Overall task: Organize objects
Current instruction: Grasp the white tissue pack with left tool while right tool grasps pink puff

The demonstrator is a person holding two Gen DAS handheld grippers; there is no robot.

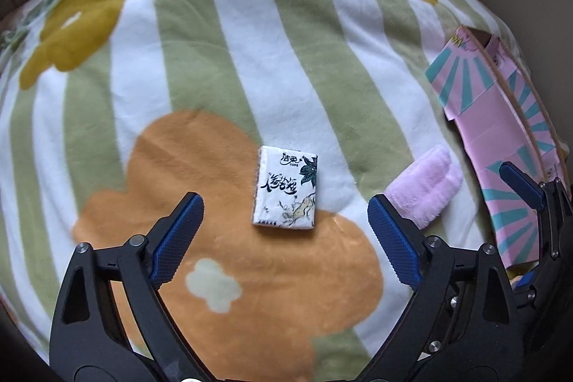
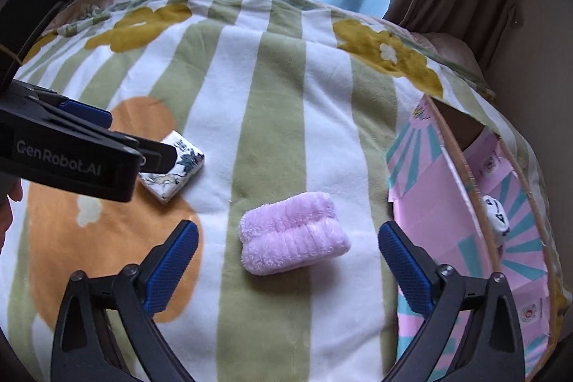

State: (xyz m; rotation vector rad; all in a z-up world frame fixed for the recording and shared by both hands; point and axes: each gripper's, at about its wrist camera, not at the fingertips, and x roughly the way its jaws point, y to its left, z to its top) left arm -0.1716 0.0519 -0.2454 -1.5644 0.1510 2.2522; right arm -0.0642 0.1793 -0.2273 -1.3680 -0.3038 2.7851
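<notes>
Left wrist view: most of the frame is filled by a striped blanket (image 1: 222, 59), green and white with yellow and orange flowers printed on it. Along the right edge a pink box (image 1: 501, 138) with teal rays is seen lying on the blanket, its open end toward the upper right. A folded pink cloth (image 1: 426, 188) is laid just left of the box, right of centre. A small white tissue pack (image 1: 286, 188) with dark lettering is found at the middle of the frame, flat on the edge of the orange flower. The left tongs (image 1: 286, 213) are held apart at the bottom of the frame, the pack lying just beyond the gap and untouched by either blue pad. The right tongs (image 1: 523, 188) are partly seen at the right edge, over the box.

In the right wrist view the pink cloth is shown at centre, ahead of the right tongs, which are spread wide with nothing between them. The box is placed at the right, a small white object (image 2: 497, 221) with dark marks lying inside it. The tissue pack is seen at the left, partly covered by the left tongs.
</notes>
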